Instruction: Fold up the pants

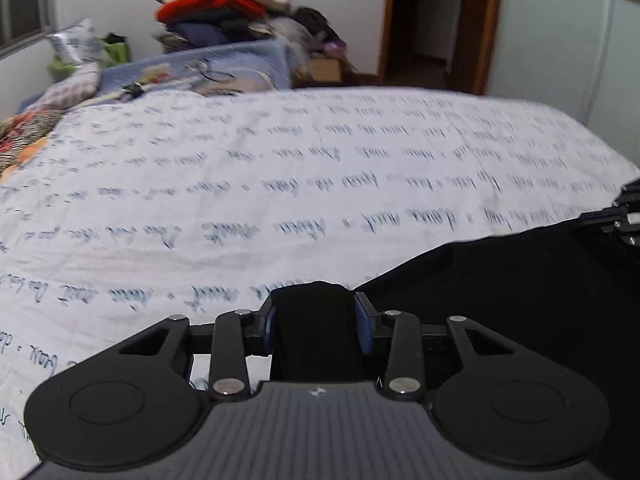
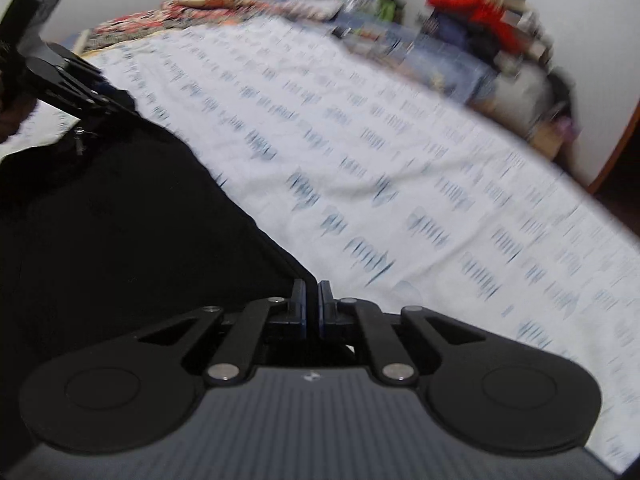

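Black pants (image 1: 500,300) lie on a bed under a white sheet (image 1: 280,180) printed with blue handwriting. In the left wrist view my left gripper (image 1: 314,320) is shut on a thick bunch of the black cloth, which fills the gap between its blue pads (image 1: 366,328). The right wrist view shows my right gripper (image 2: 312,308) pinched shut on the thin edge of the pants (image 2: 120,220), which spread away to the left. Each gripper appears in the other's view: the right gripper (image 1: 616,216) at the right edge, the left gripper (image 2: 60,80) at the upper left.
Beyond the bed stand a pile of clothes topped by a red garment (image 1: 212,0), a blue box (image 1: 224,64) and a wooden doorway (image 1: 432,20). A patterned blanket (image 1: 20,132) lies at the far left of the sheet. The sheet (image 2: 400,160) stretches wide ahead.
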The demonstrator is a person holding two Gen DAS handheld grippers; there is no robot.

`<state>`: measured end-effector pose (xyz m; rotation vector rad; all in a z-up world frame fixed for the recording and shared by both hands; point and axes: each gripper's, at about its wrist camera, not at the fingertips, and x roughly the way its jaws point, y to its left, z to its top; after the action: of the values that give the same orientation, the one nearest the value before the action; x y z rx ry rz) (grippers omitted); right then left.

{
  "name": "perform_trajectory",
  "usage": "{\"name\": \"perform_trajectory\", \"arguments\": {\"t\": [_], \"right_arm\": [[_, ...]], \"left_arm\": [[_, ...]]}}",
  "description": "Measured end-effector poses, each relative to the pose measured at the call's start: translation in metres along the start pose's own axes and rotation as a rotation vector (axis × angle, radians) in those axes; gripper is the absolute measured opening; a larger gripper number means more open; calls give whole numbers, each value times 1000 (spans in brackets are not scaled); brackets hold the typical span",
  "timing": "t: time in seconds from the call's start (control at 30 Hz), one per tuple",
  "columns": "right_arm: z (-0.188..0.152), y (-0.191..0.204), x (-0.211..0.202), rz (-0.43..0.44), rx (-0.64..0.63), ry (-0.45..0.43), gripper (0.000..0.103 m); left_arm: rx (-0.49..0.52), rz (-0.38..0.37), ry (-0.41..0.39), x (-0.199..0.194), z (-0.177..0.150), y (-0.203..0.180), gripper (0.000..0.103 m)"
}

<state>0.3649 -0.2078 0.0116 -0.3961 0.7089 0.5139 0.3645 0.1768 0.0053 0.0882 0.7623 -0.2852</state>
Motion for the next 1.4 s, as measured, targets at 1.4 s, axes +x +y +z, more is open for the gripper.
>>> {"name": "perform_trajectory", "arguments": {"t": [1.4], "right_arm": [[-141,277,-217,-117,-361,-145,6]], "left_arm": [[-1,71,-105,-207,-191,-36,36]]}}
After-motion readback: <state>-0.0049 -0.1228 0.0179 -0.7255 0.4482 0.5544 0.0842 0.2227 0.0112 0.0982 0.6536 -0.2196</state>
